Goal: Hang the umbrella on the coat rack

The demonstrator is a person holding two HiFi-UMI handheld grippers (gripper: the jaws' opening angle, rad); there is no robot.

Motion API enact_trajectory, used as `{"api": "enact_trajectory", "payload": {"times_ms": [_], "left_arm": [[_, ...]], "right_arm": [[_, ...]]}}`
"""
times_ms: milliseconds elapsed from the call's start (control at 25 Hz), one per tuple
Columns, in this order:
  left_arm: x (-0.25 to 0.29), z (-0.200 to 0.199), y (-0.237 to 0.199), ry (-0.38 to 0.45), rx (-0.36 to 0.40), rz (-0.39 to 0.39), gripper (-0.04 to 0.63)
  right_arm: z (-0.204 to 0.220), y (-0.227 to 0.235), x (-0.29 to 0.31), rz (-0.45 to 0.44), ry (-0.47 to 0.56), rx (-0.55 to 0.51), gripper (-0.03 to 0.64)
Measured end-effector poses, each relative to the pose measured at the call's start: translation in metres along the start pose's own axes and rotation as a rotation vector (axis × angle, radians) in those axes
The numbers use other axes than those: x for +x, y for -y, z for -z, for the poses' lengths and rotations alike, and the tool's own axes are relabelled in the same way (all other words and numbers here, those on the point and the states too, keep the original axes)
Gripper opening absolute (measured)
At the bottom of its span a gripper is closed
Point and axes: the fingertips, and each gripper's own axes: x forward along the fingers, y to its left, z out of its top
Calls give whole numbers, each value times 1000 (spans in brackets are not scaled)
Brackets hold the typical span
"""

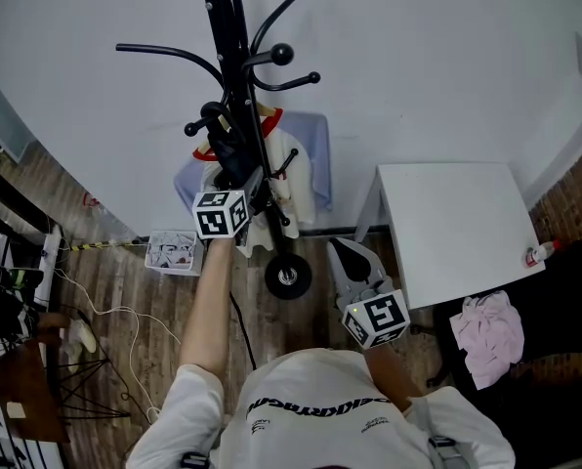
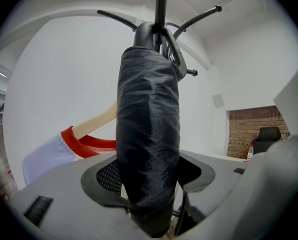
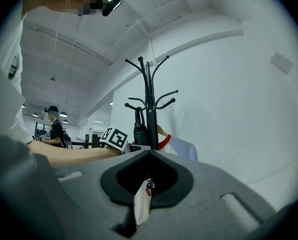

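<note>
Cables (image 1: 96, 306) trail over the wooden floor (image 1: 164, 301) at the person's ten o'clock, and a small printed box (image 1: 171, 252) lies against the white wall (image 1: 418, 66) just past them.

Next along, the person's left arm stretches toward twelve o'clock, where the left gripper (image 1: 234, 169) is up against the black coat rack (image 1: 228, 37). Its jaws stand wide, one on each side of the folded black umbrella (image 2: 149, 129). The left pad lies close to the fabric and a dark gap shows on the right, so the jaws sit around the umbrella rather than clamped on it. The umbrella hangs upright along the rack's pole. Its curved handle (image 1: 213, 115) is up among the lower hooks, at twelve o'clock from the jaws. I cannot tell whether a hook alone bears its weight.

In the left gripper view, a wooden hanger (image 2: 94, 121) at the umbrella's nine o'clock carries a garment (image 2: 86, 144) with a red collar. The rack's round base (image 1: 287, 277) rests on the floor at six o'clock from the pole.

The right gripper (image 1: 348, 252) is held low near the person's chest, at about one o'clock, and points toward the rack. Its jaws are drawn nearly together with only a thin slit between them, and they grip nothing.

A white table (image 1: 447, 223) stands by the wall at two o'clock. A small bottle (image 1: 540, 253) is just beside its right edge. A pink cloth (image 1: 488, 335) lies crumpled at the table's six o'clock.
</note>
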Motion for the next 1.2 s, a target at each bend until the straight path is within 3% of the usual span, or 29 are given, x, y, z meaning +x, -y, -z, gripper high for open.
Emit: {"api": "enact_trajectory", "payload": {"times_ms": [200, 480, 1200], "left_arm": [[-2, 1, 0, 10, -4, 0, 281], [-10, 1, 2, 14, -9, -15, 365], [-73, -23, 26, 105, -48, -57, 362]], "right_arm": [[0, -2, -1, -5, 0, -3, -3], [-1, -7, -3, -24, -5, -2, -3], [3, -21, -10, -53, -11, 6, -3]]}}
